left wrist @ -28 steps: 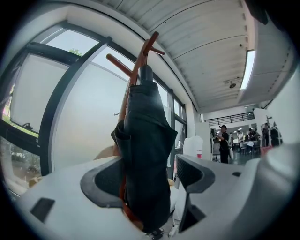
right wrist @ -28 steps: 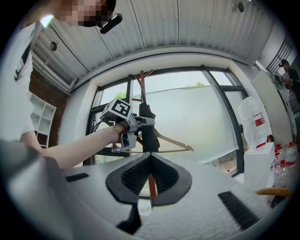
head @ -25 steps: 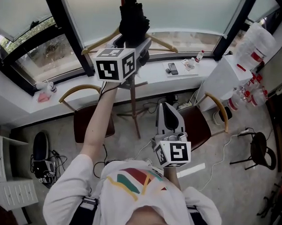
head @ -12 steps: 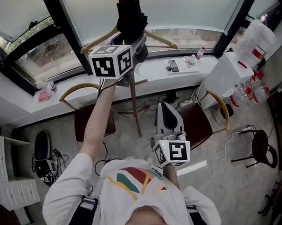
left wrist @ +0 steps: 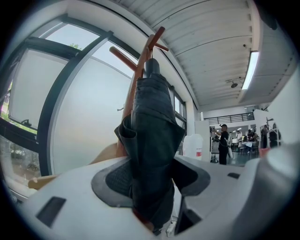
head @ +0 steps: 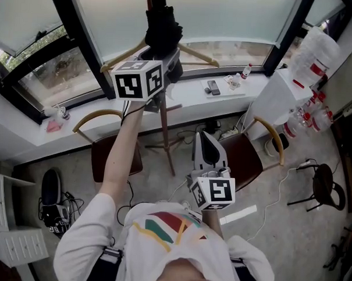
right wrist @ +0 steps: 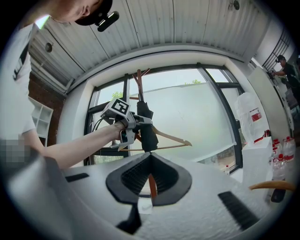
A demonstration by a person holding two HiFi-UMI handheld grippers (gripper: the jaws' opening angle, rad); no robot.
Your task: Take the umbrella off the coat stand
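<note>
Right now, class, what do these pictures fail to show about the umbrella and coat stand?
- How the umbrella hangs on the coat stand: cut off at the head view's top, too small in the left gripper view.
- Umbrella's lower end, left gripper view: hidden behind the left gripper, whose jaws have just been closing on it.

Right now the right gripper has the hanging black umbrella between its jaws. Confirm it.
Wrong: the left gripper has the hanging black umbrella between its jaws, which have just been closing, as the left gripper view shows.
</note>
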